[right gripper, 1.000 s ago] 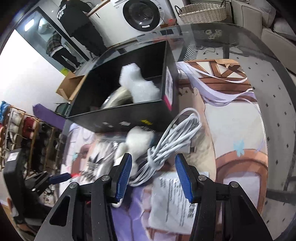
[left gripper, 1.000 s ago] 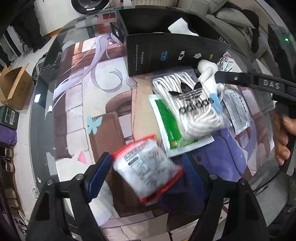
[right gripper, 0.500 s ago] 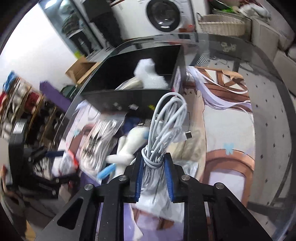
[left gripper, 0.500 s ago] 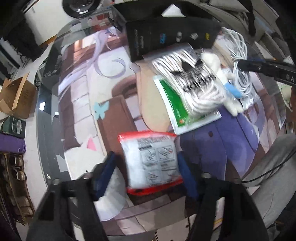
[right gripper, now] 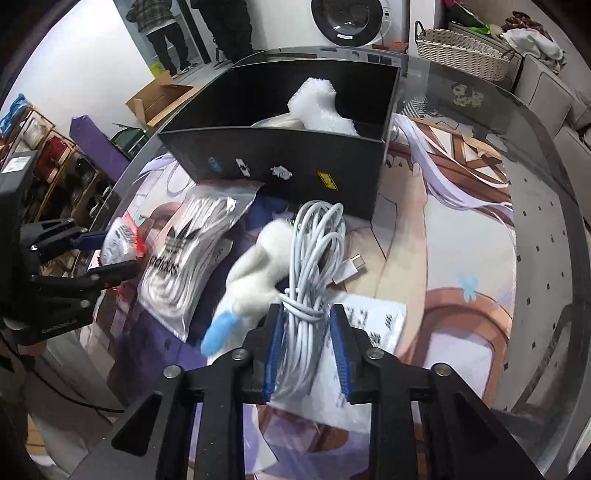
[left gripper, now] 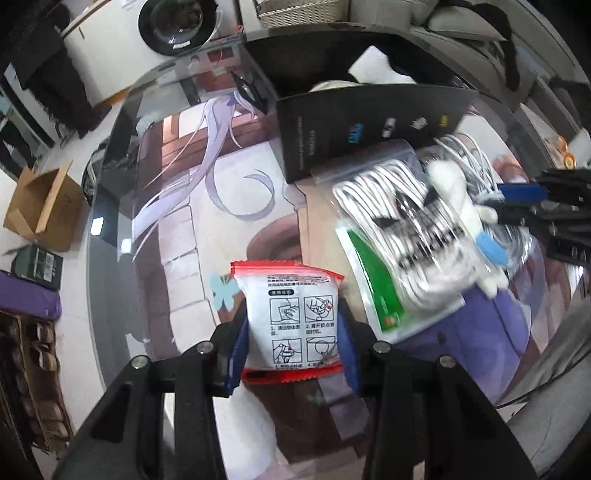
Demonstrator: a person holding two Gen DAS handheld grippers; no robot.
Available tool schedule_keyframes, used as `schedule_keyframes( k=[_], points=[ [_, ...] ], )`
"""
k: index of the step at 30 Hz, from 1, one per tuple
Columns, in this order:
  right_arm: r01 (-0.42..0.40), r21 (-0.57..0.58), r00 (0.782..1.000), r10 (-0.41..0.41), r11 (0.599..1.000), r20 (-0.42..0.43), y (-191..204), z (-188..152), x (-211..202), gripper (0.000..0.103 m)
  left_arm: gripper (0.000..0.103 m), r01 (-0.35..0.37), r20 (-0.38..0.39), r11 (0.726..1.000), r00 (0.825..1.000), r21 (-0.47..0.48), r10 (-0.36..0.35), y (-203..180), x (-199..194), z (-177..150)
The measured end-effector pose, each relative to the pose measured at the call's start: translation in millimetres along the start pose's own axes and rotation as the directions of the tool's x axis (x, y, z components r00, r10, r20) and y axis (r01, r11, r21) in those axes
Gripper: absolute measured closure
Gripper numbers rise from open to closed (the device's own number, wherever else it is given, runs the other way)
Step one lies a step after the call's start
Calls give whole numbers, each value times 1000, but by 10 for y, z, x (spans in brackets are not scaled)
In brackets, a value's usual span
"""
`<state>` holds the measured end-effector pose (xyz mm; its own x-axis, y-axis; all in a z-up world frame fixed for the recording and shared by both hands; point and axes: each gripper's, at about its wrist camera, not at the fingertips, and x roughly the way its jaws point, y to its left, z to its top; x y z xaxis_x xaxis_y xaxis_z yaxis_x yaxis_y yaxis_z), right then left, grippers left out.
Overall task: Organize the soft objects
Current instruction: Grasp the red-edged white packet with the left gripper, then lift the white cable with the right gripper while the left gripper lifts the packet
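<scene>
Now: left fingers (left gripper: pixel 291 343) closed onto red-edged packet (left gripper: pixel 291 314) | right fingers (right gripper: pixel 308 347) clamped cable bundle (right gripper: pixel 314 258)

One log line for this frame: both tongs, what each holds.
left tongs: shut on red-edged packet | right tongs: shut on white cable bundle | black box: open

Washing machine (right gripper: pixel 354 16), wicker basket (right gripper: pixel 463 55), shoe rack (right gripper: pixel 44 162) beyond glass table (right gripper: pixel 546 229)

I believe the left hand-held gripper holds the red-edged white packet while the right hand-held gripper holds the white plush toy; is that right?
Not quite. The left hand-held gripper does hold the red-edged white packet, but the right wrist view shows the right hand-held gripper clamped on the coiled white cable; the white plush toy lies beside it.
</scene>
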<state>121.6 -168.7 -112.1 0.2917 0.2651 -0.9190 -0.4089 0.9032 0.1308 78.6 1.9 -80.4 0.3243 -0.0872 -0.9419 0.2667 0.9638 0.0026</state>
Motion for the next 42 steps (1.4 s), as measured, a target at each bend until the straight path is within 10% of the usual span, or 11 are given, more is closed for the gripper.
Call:
schedule_keyframes(
  k=[9, 15, 32, 42],
  points=[
    [46, -42, 999, -46, 998, 7, 68, 112, 106, 72, 42, 1, 7, 1000, 1000, -7, -1, 76, 104, 44],
    [26, -83, 1000, -25, 996, 12, 106, 25, 78, 79, 57, 20, 8, 1000, 1000, 6, -20, 56, 99, 32],
    [14, -66, 996, -8, 998, 83, 39, 4, -168, 79, 58, 25, 112, 1000, 993, 17, -27, -7, -175, 56],
    [45, -110, 948, -8, 993, 319, 214, 8, -688, 79, 58, 21, 410, 998, 911, 60, -44, -99, -786, 76]
  ],
)
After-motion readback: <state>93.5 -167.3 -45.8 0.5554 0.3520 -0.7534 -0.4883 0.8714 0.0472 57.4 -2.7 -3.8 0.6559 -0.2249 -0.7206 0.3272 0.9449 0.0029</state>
